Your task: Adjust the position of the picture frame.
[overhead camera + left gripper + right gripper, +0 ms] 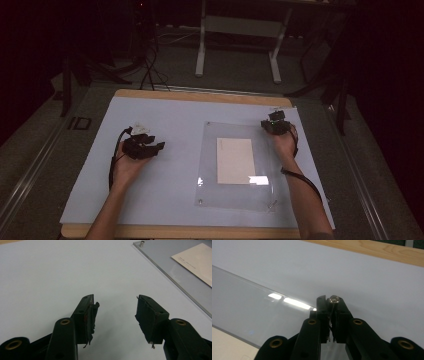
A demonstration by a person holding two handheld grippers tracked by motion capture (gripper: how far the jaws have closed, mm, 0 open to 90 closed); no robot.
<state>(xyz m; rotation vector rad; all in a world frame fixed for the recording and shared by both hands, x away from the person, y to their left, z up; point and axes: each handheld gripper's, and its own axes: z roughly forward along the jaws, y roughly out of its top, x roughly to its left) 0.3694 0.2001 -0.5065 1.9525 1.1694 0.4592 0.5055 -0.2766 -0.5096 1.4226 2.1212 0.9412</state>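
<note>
A clear acrylic plate [210,165] lies on the white sheet, with a pale card [235,160] in its middle. My right gripper [274,121] is at the plate's far right corner. In the right gripper view its jaws [331,302] stand almost together, pinching a small round metal stud [334,299] at the plate's [242,302] corner. My left gripper [159,146] rests on the sheet left of the plate. Its jaws [116,308] are open with nothing between them, and the plate's edge [165,255], the card [197,260] and another stud [142,243] lie ahead to its right.
The white sheet [165,190] covers a wooden table whose edge [200,95] shows at the far side. Small studs sit at the plate's near corners [200,202]. A white metal frame [235,25] and cables stand on the floor beyond the table.
</note>
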